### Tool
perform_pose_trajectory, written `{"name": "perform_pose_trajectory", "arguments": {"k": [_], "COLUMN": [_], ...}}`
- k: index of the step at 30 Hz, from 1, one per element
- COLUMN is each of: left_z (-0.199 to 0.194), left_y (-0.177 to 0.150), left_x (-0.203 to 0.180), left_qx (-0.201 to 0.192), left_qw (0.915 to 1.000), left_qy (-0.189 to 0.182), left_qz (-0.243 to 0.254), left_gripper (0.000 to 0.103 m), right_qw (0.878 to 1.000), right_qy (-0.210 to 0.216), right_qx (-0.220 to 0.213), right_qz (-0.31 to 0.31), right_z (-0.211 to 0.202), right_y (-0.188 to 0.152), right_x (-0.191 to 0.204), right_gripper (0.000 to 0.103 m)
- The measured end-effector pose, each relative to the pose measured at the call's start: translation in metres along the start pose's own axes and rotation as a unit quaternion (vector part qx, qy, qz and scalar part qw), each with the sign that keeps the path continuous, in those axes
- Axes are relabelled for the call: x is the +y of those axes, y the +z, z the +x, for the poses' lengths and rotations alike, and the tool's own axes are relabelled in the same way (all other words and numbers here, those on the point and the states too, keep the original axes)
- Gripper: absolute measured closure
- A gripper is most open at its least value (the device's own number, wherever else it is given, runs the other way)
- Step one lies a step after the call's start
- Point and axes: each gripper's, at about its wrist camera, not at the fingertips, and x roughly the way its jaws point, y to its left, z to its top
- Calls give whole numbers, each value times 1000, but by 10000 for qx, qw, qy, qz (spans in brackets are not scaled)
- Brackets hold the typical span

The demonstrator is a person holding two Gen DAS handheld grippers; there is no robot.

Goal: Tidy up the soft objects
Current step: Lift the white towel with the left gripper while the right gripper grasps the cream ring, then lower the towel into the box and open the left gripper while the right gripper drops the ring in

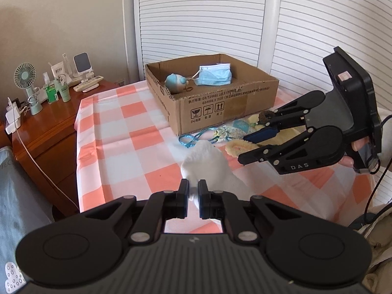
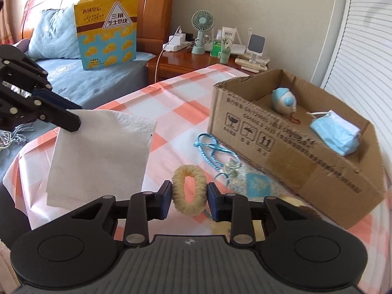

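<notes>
My left gripper (image 1: 193, 191) is shut on a corner of a white tissue (image 1: 203, 164), which hangs from it above the checked tablecloth (image 1: 127, 132). The right wrist view shows the same gripper (image 2: 72, 121) and the tissue (image 2: 98, 156) at the left. My right gripper (image 2: 188, 196) has its pads against both sides of a cream fuzzy scrunchie (image 2: 187, 171), shut on it low over the table. A cardboard box (image 2: 294, 152) beyond holds a blue face mask (image 2: 335, 132) and a blue-white plush toy (image 2: 284, 101). A blue cord (image 2: 208, 147) and a floral pouch (image 2: 254, 183) lie before the box.
A wooden nightstand (image 1: 49, 122) left of the table carries a small fan (image 1: 25, 78), bottles and a phone stand. A bed (image 2: 98, 76) with a blue pillow and a yellow snack bag (image 2: 107, 29) lies behind. White louvred doors (image 1: 201, 14) stand behind the box.
</notes>
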Motion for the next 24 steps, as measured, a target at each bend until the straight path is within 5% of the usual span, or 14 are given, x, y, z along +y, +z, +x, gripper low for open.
{"name": "perform_pose_trajectory", "arguments": {"k": [16,24], "left_z": [12,68], "left_y": [96,178], "left_x": [-18,-13], "left_qx": [-666,-689], "left_qw": [9927,9890], "left_qy": [-366,-348], "left_qz": [933,1259], "left_gripper": [97,97], "right_qw": [9971,9945], "right_qy": [-641,-823], "right_qx": [-381,-546], "right_qz": [132,354], "right_z": [-60,-71], "right_y": [5,10], "right_x": [-36,-61], "right_gripper": [67,67]}}
